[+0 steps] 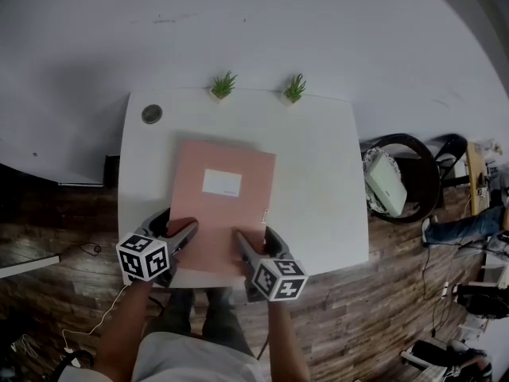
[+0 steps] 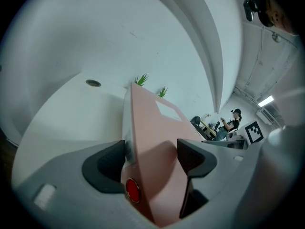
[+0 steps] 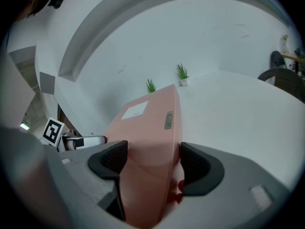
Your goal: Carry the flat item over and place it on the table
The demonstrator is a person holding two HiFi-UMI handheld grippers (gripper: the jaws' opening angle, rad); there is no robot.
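Note:
The flat item is a pink folder (image 1: 223,213) with a white label (image 1: 222,182); it lies over the middle of the white table (image 1: 318,157), its near edge at the table's front. My left gripper (image 1: 184,231) is shut on the near left part of that edge, and my right gripper (image 1: 248,241) is shut on the near right part. In the left gripper view the folder (image 2: 152,128) fills the space between the dark pads of the gripper (image 2: 151,154). The right gripper view shows the folder (image 3: 147,128) likewise pinched by the gripper (image 3: 148,159). Whether the folder rests on the tabletop cannot be told.
Two small green plants (image 1: 223,84) (image 1: 295,88) stand at the table's far edge by the white wall. A dark round disc (image 1: 152,114) sits at the far left corner. A black chair (image 1: 406,173) holding a white object stands right of the table, on the wood floor.

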